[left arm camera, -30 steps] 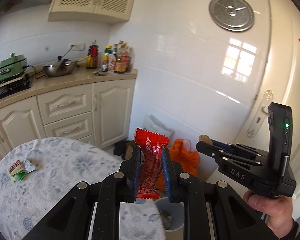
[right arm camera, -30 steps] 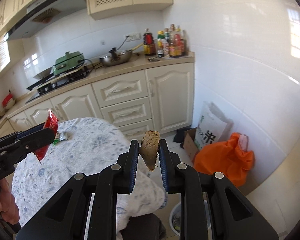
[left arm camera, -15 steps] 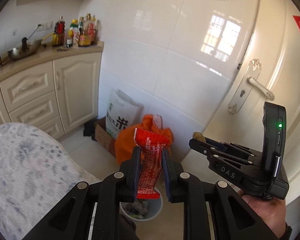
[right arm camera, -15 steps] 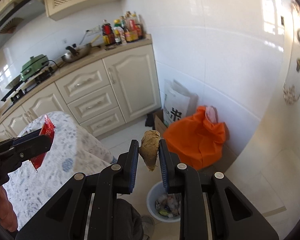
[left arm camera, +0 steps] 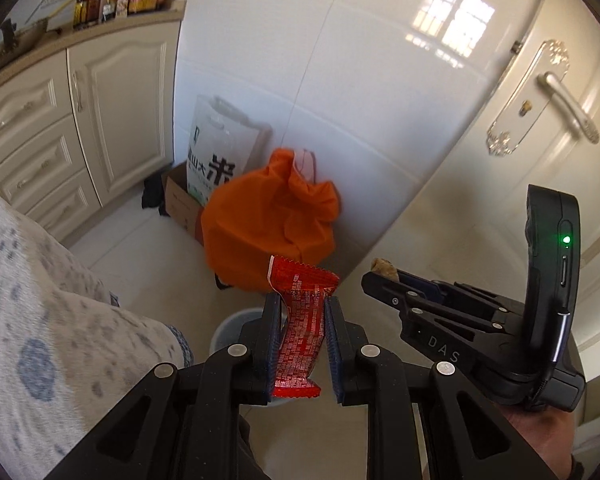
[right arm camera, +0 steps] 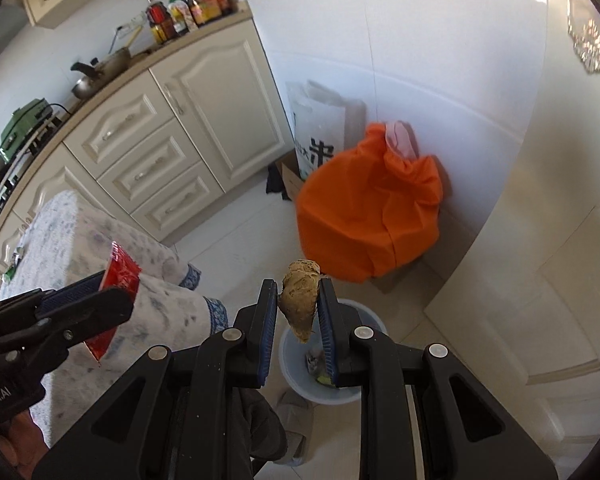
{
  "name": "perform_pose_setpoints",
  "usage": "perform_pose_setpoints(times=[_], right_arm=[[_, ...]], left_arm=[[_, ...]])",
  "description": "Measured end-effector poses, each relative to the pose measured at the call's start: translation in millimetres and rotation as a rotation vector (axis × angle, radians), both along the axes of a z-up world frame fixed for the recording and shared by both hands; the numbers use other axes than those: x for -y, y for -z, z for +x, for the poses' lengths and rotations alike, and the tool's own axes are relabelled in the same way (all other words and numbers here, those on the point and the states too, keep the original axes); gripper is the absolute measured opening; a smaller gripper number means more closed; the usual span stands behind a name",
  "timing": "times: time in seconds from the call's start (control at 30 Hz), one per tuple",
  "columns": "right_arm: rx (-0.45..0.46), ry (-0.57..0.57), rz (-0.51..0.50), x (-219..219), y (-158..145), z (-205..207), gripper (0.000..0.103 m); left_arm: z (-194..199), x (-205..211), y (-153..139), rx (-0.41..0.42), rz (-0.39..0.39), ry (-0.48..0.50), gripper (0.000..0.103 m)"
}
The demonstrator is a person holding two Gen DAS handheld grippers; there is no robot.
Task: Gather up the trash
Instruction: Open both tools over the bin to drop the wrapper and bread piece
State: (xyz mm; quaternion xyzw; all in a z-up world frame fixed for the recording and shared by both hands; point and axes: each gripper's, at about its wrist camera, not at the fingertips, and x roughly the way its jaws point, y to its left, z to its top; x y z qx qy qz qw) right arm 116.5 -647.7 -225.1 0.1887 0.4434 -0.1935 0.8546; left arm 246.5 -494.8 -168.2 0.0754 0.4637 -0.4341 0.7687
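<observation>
I note left gripper [left arm camera: 302, 334] clamps red wrapper [left arm camera: 300, 328], right gripper [right arm camera: 298, 312] clamps brown scrap [right arm camera: 300, 300]; bin [right arm camera: 352, 394] rim beneath, open floor right. "DAS" legible.

Below your right hand-held gripper [right arm camera: 298, 312] the pale tiled floor [right arm camera: 236, 236] carries a grey bin [right arm camera: 328, 384], standing right under its tips, with scraps inside. Ahead of it, against the wall, an orange bag [right arm camera: 364, 216] sits on the floor. Just left of that stand a white sack [right arm camera: 318, 128] and a cardboard box [right arm camera: 290, 178], with something dark [right arm camera: 274, 182] beside the box. To your left is the cloth-covered counter [right arm camera: 76, 232]; small wrappers [right arm camera: 14, 264] lie near its far edge. Beyond it, the kitchen counter [right arm camera: 204, 28] bears bottles [right arm camera: 188, 0], a pan [right arm camera: 100, 72] and a green cooker [right arm camera: 22, 120].
</observation>
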Motion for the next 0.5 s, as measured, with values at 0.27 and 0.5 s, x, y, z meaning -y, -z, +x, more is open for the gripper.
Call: perform_pose_setpoints(times=[0.27,0.5], right_arm=[[-0.055,0.029,0.055,17.4,34.9,7.5,0.022],[-0.069,0.088,0.067,27.5,43.2,-0.5,0.07]], left_arm=[[27.0,59.4,32.6,-0.039,0.08,0.035,0.021],[38.5,76.6,47.1,-0.011,0.111,0.011,0.068]])
